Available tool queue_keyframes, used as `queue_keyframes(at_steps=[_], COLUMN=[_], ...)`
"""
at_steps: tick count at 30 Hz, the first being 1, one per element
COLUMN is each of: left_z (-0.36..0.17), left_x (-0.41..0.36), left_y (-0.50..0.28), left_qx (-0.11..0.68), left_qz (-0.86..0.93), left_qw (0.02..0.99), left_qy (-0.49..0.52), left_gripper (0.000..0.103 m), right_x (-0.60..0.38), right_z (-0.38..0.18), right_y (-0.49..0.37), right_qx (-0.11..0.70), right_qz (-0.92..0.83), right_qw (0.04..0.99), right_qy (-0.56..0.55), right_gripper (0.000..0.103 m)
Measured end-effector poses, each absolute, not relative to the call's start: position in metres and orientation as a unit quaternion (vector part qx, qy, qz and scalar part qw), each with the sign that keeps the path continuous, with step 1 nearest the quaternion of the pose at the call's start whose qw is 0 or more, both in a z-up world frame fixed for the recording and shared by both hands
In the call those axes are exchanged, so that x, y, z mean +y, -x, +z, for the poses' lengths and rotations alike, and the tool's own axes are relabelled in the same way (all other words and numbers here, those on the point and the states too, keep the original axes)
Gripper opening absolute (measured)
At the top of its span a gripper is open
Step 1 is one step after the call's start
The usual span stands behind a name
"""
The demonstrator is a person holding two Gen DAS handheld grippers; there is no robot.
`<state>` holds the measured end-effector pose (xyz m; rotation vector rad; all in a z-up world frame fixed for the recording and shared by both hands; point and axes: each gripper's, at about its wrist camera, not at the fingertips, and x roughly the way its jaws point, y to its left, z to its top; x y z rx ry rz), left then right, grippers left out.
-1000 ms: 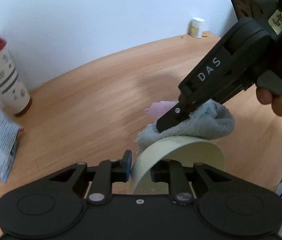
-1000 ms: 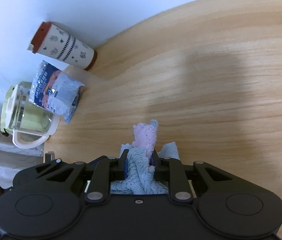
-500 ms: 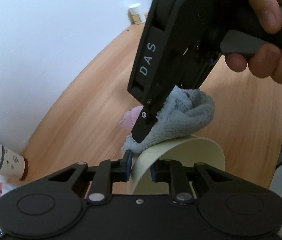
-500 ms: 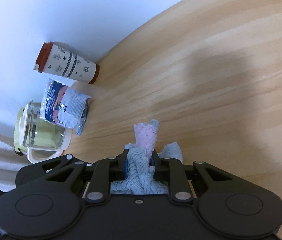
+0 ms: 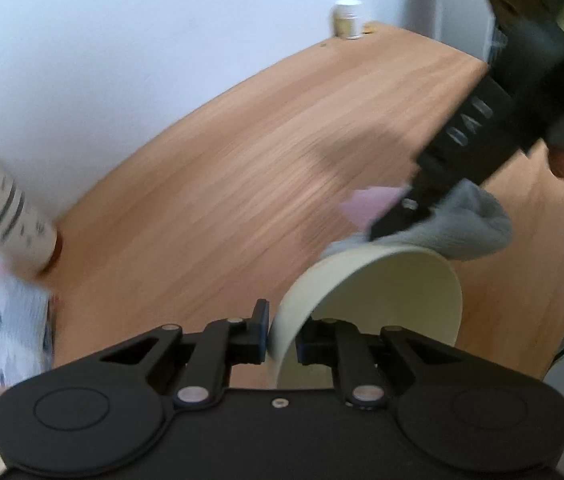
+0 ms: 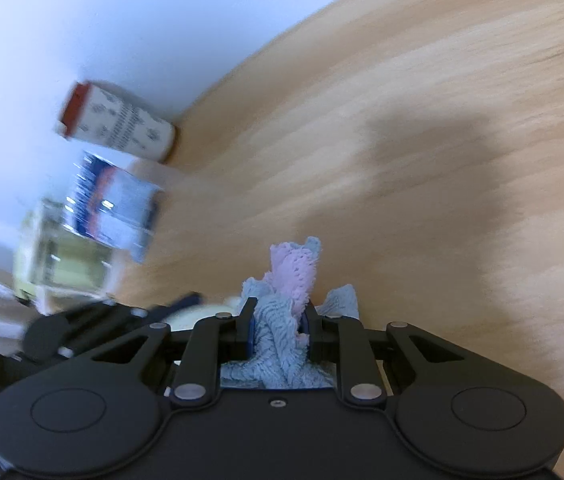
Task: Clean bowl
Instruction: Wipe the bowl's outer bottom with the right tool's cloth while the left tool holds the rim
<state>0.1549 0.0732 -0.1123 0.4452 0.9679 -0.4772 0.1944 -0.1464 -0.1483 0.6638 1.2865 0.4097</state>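
A cream bowl (image 5: pixel 382 296) is held tilted above the wooden table; my left gripper (image 5: pixel 282 332) is shut on its rim, one finger inside and one outside. My right gripper (image 6: pixel 279 328) is shut on a blue-grey and pink cloth (image 6: pixel 286 316). In the left wrist view the right gripper (image 5: pixel 398 216) presses the cloth (image 5: pixel 466 228) against the bowl's far rim. A sliver of the bowl (image 6: pixel 201 318) shows below the cloth in the right wrist view.
A patterned paper cup with a red lid (image 5: pixel 5 208) stands by the white wall on the left, with a blue-white packet (image 5: pixel 1 328) beside it. A glass pitcher (image 6: pixel 65 264) is near them. A small jar (image 5: pixel 348 20) sits at the table's far edge.
Both views have swung, and now they are blurred by motion. The right gripper with the cloth has shifted from over the bowl's middle toward its far right rim.
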Motion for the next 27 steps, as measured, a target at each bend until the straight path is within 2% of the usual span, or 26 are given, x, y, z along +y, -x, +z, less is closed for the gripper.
queue_keyframes(at_steps=[5,9,16,19,27], left_z=[-0.117,-0.121,-0.122,-0.123,-0.126], left_x=[0.092,0.111,0.125,0.124,0.132], left_y=[-0.152,-0.154,-0.154,-0.156,-0.149], left_qx=[0.478,0.501,0.508,0.505,0.517], left_qz=[-0.197,-0.171,-0.153,-0.148,-0.135], left_qw=[0.842,0.845,0.847,0.850,0.845], left_qy=[-0.153,-0.083,-0.033,-0.029,0.006], left_gripper=[0.008,0.008,0.008,0.009,0.009], right_x=[-0.149,-0.131,-0.088,-0.079,-0.106], right_z=[-0.152,-0.134,-0.114,-0.116,-0.153], right_y=[-0.194,-0.199,-0.206,-0.209,-0.191], right_qx=[0.585,0.569,0.560,0.565,0.603], right_qz=[0.182,0.208,0.250,0.252,0.184], right_qw=[0.718,0.729,0.740,0.748,0.736], right_qy=[-0.330,-0.319,-0.276,-0.242,-0.248], right_gripper=[0.023,0.023,0.023,0.023,0.023])
